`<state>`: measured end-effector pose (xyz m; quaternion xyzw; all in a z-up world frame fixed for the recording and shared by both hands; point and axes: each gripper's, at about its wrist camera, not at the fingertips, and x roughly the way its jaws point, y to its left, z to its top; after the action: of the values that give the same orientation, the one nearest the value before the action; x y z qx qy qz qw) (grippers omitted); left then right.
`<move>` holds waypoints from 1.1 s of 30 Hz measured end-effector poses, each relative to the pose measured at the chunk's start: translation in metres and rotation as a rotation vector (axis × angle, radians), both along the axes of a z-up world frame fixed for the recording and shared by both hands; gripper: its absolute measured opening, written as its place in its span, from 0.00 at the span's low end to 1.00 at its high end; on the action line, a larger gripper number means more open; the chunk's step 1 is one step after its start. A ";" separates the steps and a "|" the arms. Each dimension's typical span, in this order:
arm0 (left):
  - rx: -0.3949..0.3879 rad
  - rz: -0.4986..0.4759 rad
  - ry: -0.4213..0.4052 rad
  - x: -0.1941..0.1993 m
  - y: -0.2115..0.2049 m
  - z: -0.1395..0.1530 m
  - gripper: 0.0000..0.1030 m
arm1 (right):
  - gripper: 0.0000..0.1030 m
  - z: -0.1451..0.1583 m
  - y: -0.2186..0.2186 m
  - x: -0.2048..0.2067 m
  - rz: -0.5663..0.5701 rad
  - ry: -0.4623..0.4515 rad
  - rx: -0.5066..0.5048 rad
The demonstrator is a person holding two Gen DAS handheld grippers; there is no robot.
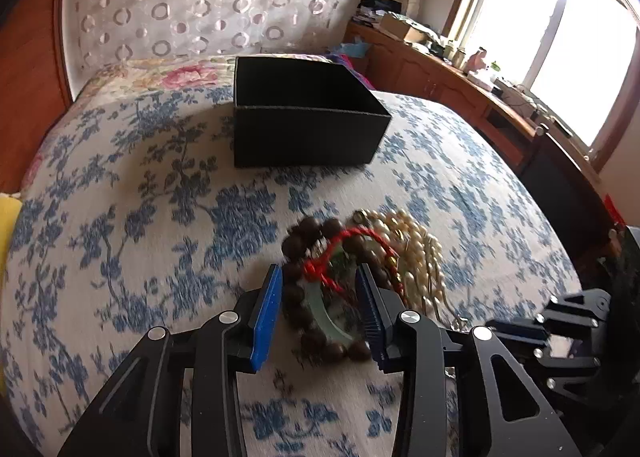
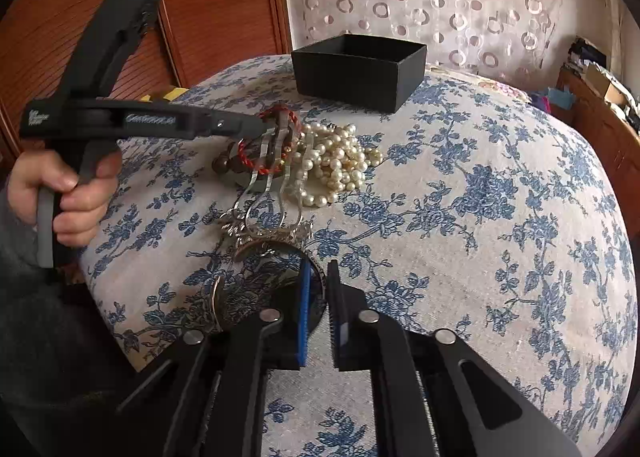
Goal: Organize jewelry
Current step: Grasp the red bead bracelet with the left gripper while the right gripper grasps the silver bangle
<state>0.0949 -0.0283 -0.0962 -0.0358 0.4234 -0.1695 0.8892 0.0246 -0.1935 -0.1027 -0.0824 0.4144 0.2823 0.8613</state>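
In the left wrist view, a tangle of jewelry lies on the blue-flowered bedspread (image 1: 140, 217). It holds a dark wooden bead bracelet (image 1: 308, 231), a red cord (image 1: 320, 271) and a pale green jade piece (image 1: 320, 317). My left gripper (image 1: 318, 271) is shut on this bundle, its blue pads against both sides. A pearl necklace (image 1: 416, 253) lies just to the right. In the right wrist view, my right gripper (image 2: 319, 263) is shut on the thin rim of a silver bangle (image 2: 224, 281). A silver chain necklace (image 2: 272, 233) trails from there toward the pearls (image 2: 340, 165) and the left gripper (image 2: 276, 133).
An open black box (image 1: 304, 129) (image 2: 360, 69) stands on the bed beyond the jewelry. A person's hand (image 2: 68, 193) holds the left gripper's handle. A wooden wardrobe (image 2: 120, 17) is at the left. A cluttered wooden counter (image 1: 460, 77) runs under the window at the right.
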 end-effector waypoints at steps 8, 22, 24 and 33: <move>0.033 -0.004 -0.013 0.009 -0.007 -0.001 0.13 | 0.07 0.004 -0.008 0.003 -0.024 -0.030 0.016; 0.032 0.032 -0.152 -0.003 0.006 0.040 0.06 | 0.07 0.029 -0.021 0.019 -0.064 -0.105 0.033; 0.034 0.036 -0.172 -0.001 0.007 0.048 0.06 | 0.07 0.035 -0.019 0.025 -0.061 -0.123 0.033; 0.060 0.059 -0.222 0.015 0.013 0.063 0.06 | 0.07 0.054 0.001 0.074 -0.061 -0.194 0.010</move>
<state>0.1094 -0.0155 -0.0333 -0.0026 0.3259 -0.1334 0.9359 0.0984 -0.1923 -0.0482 -0.0926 0.3299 0.2487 0.9059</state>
